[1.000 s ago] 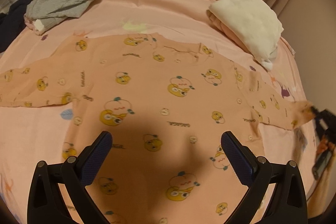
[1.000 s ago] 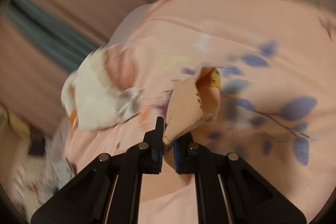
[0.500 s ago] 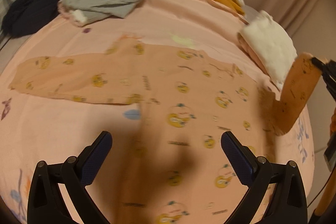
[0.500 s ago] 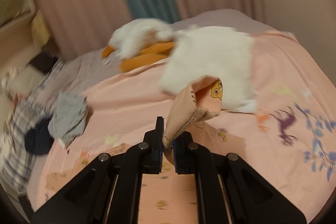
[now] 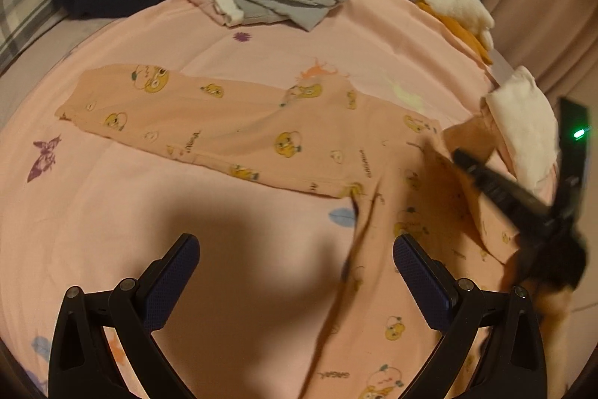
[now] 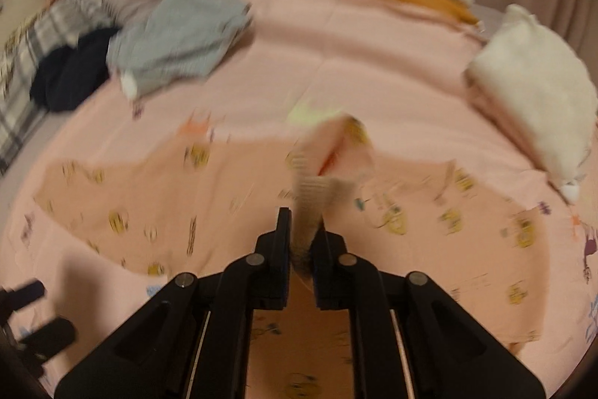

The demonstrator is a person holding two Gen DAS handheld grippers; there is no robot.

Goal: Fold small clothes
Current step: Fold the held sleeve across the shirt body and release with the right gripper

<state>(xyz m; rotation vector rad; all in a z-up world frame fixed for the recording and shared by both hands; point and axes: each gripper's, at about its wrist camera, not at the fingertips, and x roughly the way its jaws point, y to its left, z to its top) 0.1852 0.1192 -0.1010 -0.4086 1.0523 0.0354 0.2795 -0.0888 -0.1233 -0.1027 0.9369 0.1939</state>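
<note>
The peach cartoon-print top (image 5: 261, 133) lies flat on the bed (image 5: 112, 212). The right claw (image 6: 302, 242), jaws opening, has the sleeve cuff (image 6: 310, 212) between them; lay the sleeve square across the chest before letting go. The left claw (image 5: 295, 272) hangs wide open, empty.

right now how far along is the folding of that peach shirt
Early. Done: the peach shirt lies spread flat. In hand: the right gripper, jaws opening, has the sleeve cuff between them over the body. Left: the other sleeve lies outstretched; left gripper is empty.
</note>
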